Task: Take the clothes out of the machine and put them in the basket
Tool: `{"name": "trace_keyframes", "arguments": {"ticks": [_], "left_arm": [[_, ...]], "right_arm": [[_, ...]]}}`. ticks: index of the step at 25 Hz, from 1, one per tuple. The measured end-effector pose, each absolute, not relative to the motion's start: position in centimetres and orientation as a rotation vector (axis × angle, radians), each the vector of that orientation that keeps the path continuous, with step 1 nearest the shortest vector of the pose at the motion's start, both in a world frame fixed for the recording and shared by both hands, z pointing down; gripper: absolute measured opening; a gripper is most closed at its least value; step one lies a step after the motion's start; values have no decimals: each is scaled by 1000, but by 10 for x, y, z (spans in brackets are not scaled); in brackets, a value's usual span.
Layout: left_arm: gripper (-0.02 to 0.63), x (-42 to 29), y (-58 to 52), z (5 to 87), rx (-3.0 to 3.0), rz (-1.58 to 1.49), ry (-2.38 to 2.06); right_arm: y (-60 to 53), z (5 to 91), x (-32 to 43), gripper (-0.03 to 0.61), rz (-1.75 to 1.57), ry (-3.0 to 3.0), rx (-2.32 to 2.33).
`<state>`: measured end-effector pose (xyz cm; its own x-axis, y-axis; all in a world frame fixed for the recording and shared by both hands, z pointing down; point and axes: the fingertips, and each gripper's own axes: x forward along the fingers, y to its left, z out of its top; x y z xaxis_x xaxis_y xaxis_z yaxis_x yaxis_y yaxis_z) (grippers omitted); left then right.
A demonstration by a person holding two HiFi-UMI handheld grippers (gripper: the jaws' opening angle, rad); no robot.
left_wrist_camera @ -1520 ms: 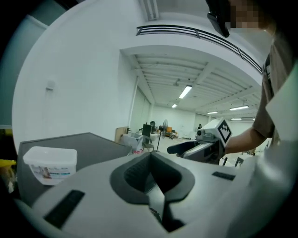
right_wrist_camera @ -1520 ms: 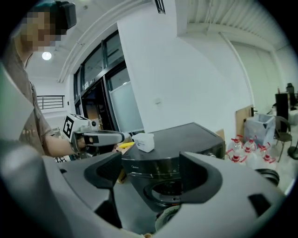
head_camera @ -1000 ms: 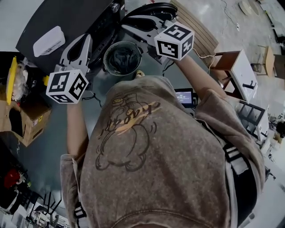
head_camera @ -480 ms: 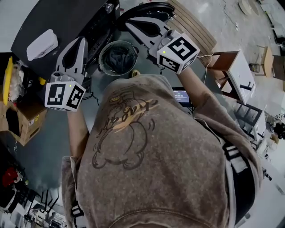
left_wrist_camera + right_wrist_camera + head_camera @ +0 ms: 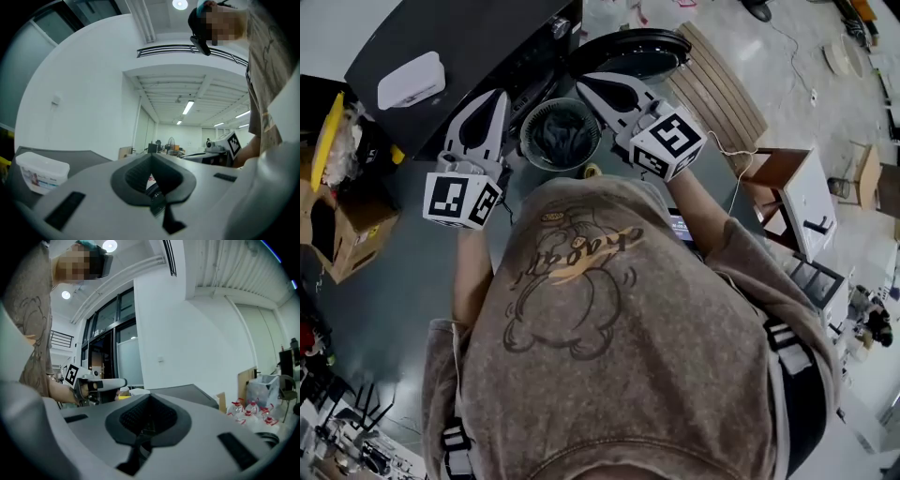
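Head view from above: a person in a grey-brown printed sweatshirt point(image 5: 609, 309) holds both tools level over a small machine with a round open drum point(image 5: 528, 155); the dark crumpled clothes point(image 5: 561, 131) lie inside the drum, touched by neither tool; the round black lid point(image 5: 628, 52) is open, just beyond the drum. The left gripper point(image 5: 497, 94) lies to the drum's left, its tips over the edge of the black tabletop point(image 5: 459, 37); in the left gripper view, the left gripper point(image 5: 151, 155) has its two jaws brought together at the tips, leaving only a diamond-shaped hollow between the dark ribbed pads point(image 5: 136, 176), with nothing clamped. The right gripper point(image 5: 584, 80) reaches in from the drum's right, its tips at the far rim beside the lid; in the right gripper view, the right gripper point(image 5: 150, 396) likewise has its jaws fully together and empty. A white rectangular plastic tub point(image 5: 411, 80) rests on the tabletop, apart from the drum; a brown cardboard box point(image 5: 347, 234) sits at the far left; a slatted wooden panel point(image 5: 712, 89) lies right of the lid; clear bottles with red caps point(image 5: 255, 411) stand near the right gripper view's right edge.
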<state>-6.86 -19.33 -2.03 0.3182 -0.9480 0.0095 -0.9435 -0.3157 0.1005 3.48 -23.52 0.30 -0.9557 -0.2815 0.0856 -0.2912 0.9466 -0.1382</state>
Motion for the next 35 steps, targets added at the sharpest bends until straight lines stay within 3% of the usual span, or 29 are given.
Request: {"name": "trace_keyframes", "arguments": {"ticks": [14,35], "left_arm": [[8,-85,-186,32,2342,-34,-1875],[8,-92,-194,36,2240,-83,-1901]], "right_arm": [[-248,47,34,-5,350,-3006,510],[-261,50,27,-5,384,-3016,495]]}}
